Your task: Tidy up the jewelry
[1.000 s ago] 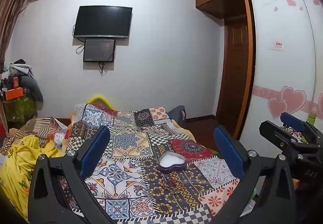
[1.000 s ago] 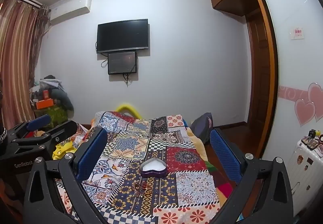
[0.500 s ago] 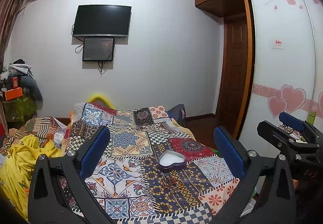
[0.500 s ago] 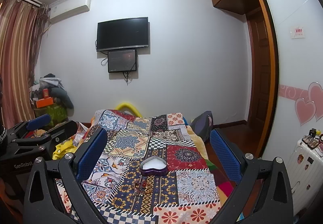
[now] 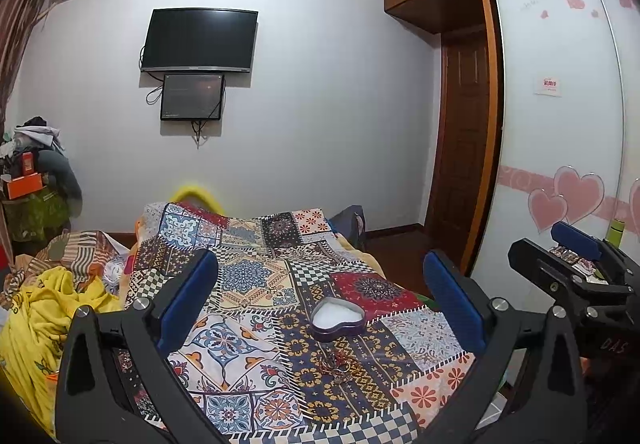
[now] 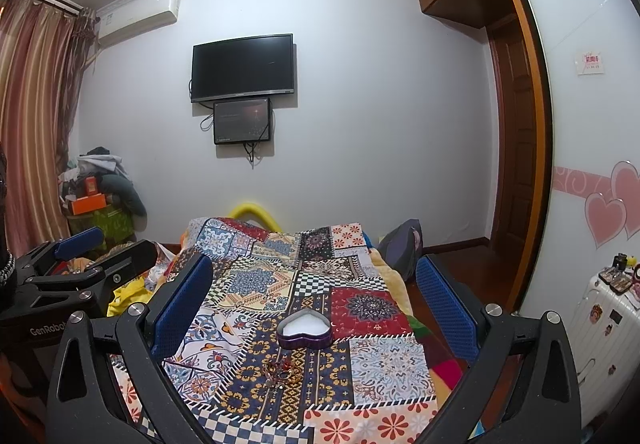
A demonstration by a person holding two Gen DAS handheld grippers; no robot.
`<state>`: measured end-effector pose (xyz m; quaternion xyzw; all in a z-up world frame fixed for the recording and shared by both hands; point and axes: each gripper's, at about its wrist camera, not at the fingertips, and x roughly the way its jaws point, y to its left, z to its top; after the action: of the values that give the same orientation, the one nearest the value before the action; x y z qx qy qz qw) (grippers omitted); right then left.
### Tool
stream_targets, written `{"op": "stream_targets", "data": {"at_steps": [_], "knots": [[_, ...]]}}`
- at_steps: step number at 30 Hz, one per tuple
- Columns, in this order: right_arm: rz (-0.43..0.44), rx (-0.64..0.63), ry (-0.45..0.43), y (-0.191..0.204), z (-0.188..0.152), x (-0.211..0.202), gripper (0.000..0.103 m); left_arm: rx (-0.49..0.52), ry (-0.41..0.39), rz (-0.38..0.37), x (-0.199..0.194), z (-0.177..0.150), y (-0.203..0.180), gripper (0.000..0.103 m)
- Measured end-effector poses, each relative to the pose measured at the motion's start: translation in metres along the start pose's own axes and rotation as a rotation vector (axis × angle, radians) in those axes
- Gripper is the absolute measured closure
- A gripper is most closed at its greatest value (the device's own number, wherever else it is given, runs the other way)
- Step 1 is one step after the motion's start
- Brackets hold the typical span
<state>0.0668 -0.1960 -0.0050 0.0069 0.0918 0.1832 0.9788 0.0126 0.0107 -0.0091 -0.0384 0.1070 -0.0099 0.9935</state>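
A purple heart-shaped box (image 5: pixel 338 320) with a white lining stands open on the patchwork bedspread (image 5: pixel 248 284); it also shows in the right wrist view (image 6: pixel 305 330). A small tangle of jewelry (image 5: pixel 339 360) lies just in front of it, also in the right wrist view (image 6: pixel 282 371). My left gripper (image 5: pixel 320 300) is open and empty, held above the near end of the bed. My right gripper (image 6: pixel 314 300) is open and empty, beside it on the right. Each gripper shows at the edge of the other's view.
Yellow and striped cloths (image 5: pixel 44 316) are piled left of the bed. A white suitcase (image 6: pixel 600 328) with small items stands at the right. A wardrobe door with pink hearts (image 5: pixel 568 179) lines the right wall. A TV (image 5: pixel 200 39) hangs ahead.
Both views have shifted only slightly; the grippers stay open and the box and jewelry have not moved.
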Motion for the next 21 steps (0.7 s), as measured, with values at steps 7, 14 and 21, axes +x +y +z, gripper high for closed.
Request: {"op": "stream_targets", "data": {"at_steps": [7,14,21], "knots": [[-0.001,0.0,0.0,0.0002,0.0005,-0.0003,0.002,-0.002,0.002,-0.001,-0.0002,-0.001,-0.0011,0.0],[-0.001,0.0,0.001,-0.0002,0.0005,-0.0001,0.002,-0.002,0.0,-0.003,-0.0009,-0.0004,-0.0012,0.0],[0.0,0.001,0.001,0.0001,0.0001,-0.0004,0.002,-0.008,0.002,-0.005,-0.001,0.0008,0.0001,0.0]]}}
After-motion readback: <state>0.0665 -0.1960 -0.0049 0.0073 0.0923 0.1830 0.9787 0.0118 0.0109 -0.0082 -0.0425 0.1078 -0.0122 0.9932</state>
